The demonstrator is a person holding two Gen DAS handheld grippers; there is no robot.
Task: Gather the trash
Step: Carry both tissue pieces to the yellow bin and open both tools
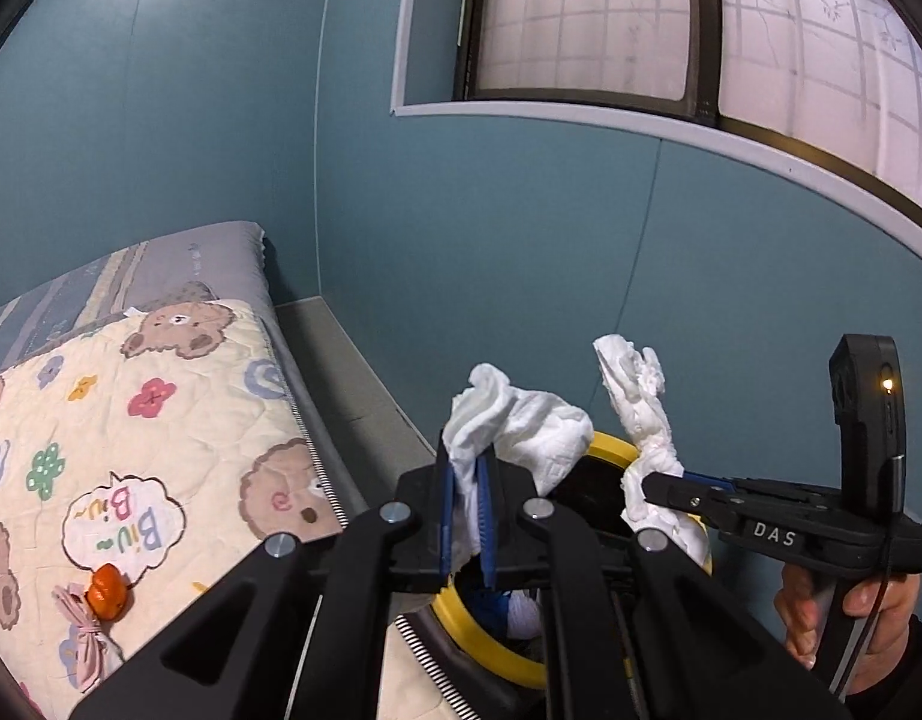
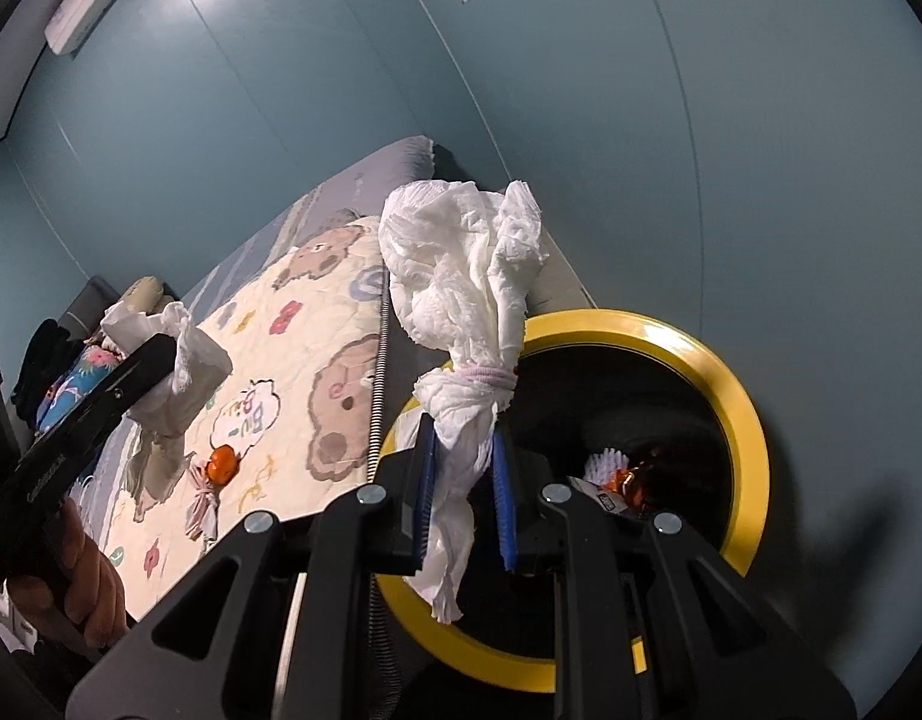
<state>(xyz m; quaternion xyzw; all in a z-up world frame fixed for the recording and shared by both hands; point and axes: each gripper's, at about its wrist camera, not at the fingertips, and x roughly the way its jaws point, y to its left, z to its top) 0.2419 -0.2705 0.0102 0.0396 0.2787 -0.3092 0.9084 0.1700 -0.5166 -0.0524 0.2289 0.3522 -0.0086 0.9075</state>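
Step in hand: delivery of collected trash to the bin. Both grippers are loaded and poised at the yellow-rimmed trash bin (image 2: 742,420), which stands on the floor against the blue wall, just beside the bed's edge.

Left gripper (image 1: 465,510): jaws pressed nearly together, pinching a crumpled white tissue (image 1: 514,426). The wad bulges above and ahead of the fingertips, and a short tail hangs below them. The bin mouth lies directly beneath and ahead of this gripper.

Right gripper (image 2: 463,480): jaws narrowly set, pinching a second white tissue bundle (image 2: 461,276). This one is cinched at the waist by a pale elastic band (image 2: 487,373), puffed out above the fingertips and trailing a thin strip below them. The bin opening sits just ahead and to the right of the fingertips; wrappers and other refuse are visible inside.

Judgement on the next move: each gripper needs carrying fully over the dark opening, clear of the rim, before the jaws part. The tissue is light and may cling to the blue pads, so a wide release seems advisable.

Outstanding: on the bear-print quilt (image 1: 161,420), well off to the left of both grippers, lie a small orange object (image 1: 107,591) and a knotted pinkish scrap (image 1: 83,648) touching it. Both appear still to be collected
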